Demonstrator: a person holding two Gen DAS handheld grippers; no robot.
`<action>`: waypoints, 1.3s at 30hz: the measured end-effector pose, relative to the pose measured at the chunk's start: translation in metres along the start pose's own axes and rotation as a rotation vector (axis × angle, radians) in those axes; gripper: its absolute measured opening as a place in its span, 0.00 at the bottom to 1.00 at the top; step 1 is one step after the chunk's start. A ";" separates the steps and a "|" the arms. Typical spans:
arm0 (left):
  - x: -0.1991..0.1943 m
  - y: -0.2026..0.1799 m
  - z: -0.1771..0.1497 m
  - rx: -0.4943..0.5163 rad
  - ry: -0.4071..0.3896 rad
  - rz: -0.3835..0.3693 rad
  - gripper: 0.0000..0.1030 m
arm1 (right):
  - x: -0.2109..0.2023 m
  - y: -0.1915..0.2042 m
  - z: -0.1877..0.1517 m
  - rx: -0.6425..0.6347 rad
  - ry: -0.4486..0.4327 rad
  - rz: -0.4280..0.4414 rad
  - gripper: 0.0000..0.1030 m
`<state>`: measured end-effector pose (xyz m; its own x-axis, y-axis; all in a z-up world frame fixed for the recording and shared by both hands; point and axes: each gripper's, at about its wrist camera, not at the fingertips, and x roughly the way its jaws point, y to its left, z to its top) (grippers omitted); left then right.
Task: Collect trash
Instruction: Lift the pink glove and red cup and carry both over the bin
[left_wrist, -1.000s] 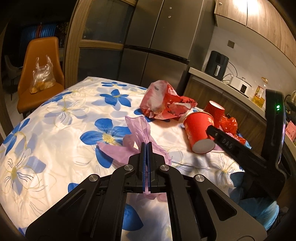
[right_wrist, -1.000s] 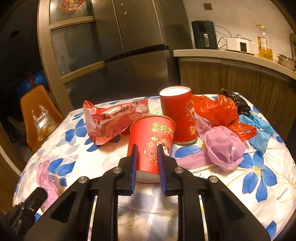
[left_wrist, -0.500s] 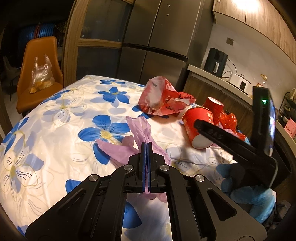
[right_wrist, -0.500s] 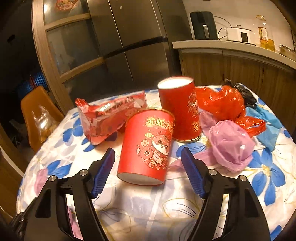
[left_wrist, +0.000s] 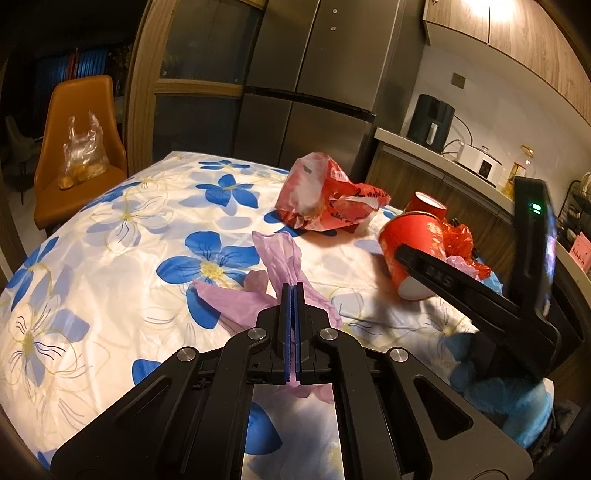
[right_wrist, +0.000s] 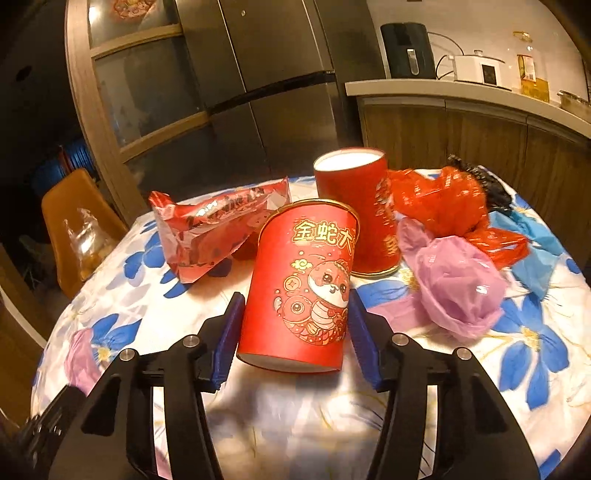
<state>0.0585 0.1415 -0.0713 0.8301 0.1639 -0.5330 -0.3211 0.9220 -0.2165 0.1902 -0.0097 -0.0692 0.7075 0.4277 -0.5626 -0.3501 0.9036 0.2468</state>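
Note:
My left gripper (left_wrist: 291, 291) is shut on a thin purple plastic bag (left_wrist: 280, 251) that lies on the flowered tablecloth (left_wrist: 110, 258). An upside-down red paper cup (right_wrist: 306, 280) with a cartoon snake print stands between the blue pads of my right gripper (right_wrist: 295, 299). Its jaws are closing, and both pads touch the cup's sides. In the left wrist view the same cup (left_wrist: 410, 236) leans beside a right finger (left_wrist: 436, 273). A second red cup (right_wrist: 354, 199) stands just behind it.
A red snack wrapper (right_wrist: 210, 229) lies left of the cups. A red plastic bag (right_wrist: 439, 203), a crumpled purple bag (right_wrist: 458, 280), a blue bag (right_wrist: 532, 243) and a black bag (right_wrist: 476, 177) lie on the right. An orange chair (left_wrist: 74, 110) holds a clear bag (left_wrist: 81, 155). A counter (right_wrist: 480, 96) runs behind.
The right jaws opened wide from a narrow gap, moved forward around the near red cup and closed in on its sides. The left gripper kept still, shut on the purple bag.

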 end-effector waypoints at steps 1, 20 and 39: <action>-0.001 -0.001 0.000 0.002 -0.001 -0.002 0.00 | -0.007 -0.001 -0.001 -0.002 -0.009 0.005 0.52; -0.047 -0.102 0.017 0.120 -0.105 -0.153 0.00 | -0.167 -0.095 -0.018 0.052 -0.230 -0.077 0.53; -0.051 -0.281 0.019 0.331 -0.151 -0.426 0.00 | -0.252 -0.226 -0.008 0.212 -0.408 -0.333 0.53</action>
<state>0.1154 -0.1192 0.0320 0.9191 -0.2212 -0.3262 0.1969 0.9747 -0.1061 0.0862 -0.3218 0.0109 0.9532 0.0545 -0.2974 0.0340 0.9581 0.2845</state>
